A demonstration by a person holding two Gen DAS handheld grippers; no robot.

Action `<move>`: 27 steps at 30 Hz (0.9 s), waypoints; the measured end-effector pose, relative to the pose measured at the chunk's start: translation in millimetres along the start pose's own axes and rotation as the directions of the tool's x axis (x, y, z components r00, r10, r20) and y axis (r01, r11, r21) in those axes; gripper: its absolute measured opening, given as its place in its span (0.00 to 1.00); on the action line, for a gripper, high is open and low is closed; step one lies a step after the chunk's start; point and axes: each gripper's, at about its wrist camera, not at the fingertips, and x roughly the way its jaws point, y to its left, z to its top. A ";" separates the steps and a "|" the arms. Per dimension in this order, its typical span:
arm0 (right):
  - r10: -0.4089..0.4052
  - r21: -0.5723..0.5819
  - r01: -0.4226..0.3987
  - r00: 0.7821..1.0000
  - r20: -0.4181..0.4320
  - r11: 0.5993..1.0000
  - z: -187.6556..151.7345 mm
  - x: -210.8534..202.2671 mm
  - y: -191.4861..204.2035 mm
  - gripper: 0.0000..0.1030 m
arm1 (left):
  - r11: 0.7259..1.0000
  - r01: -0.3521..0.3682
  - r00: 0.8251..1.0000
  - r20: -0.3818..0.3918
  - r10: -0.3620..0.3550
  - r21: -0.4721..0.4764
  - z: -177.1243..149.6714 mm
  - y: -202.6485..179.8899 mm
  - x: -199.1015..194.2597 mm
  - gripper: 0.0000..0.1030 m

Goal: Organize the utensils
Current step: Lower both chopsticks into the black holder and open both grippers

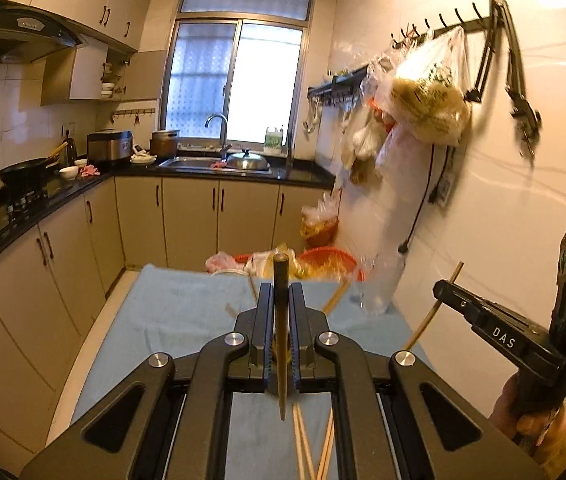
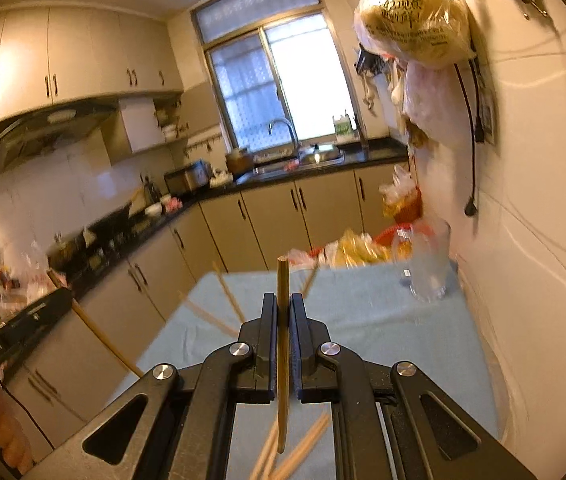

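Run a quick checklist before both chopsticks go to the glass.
1. Left gripper shut on the dark chopstick: ok.
2. Right gripper shut on the light chopstick: ok.
3. Both chopsticks clear of the blue cloth: ok.
4. Glass upright by the wall: ok, though blurred.
5. Glass empty inside: cannot tell.
6. Loose chopsticks all collected from the cloth: not ok, several remain.
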 end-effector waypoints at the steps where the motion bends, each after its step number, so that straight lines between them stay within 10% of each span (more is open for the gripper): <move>1: 0.001 0.008 -0.002 1.000 0.024 1.000 8.7 6.0 -0.1 0.06 | 1.000 0.002 1.000 0.011 -0.002 0.001 7.6 -1.2 6.9 0.06; 8: 0.005 0.067 -0.011 0.996 0.093 0.998 41.0 58.4 -5.4 0.06 | 1.000 -0.016 0.999 0.029 0.016 0.001 35.0 -7.3 72.4 0.06; 16: -0.030 0.064 0.033 0.998 -0.053 0.997 16.9 138.4 -16.4 0.06 | 0.999 -0.004 0.985 -0.170 -0.004 -0.047 6.2 3.8 164.1 0.06; 24: 0.000 0.112 0.021 0.984 -0.179 0.993 -14.3 179.5 -36.2 0.08 | 0.999 -0.012 0.983 -0.181 0.006 -0.030 -6.5 5.7 169.9 0.10; 27: 0.003 0.119 0.018 0.985 -0.173 0.993 -13.3 178.5 -38.2 0.25 | 0.999 -0.020 0.987 -0.162 0.015 -0.031 -7.0 6.6 156.4 0.28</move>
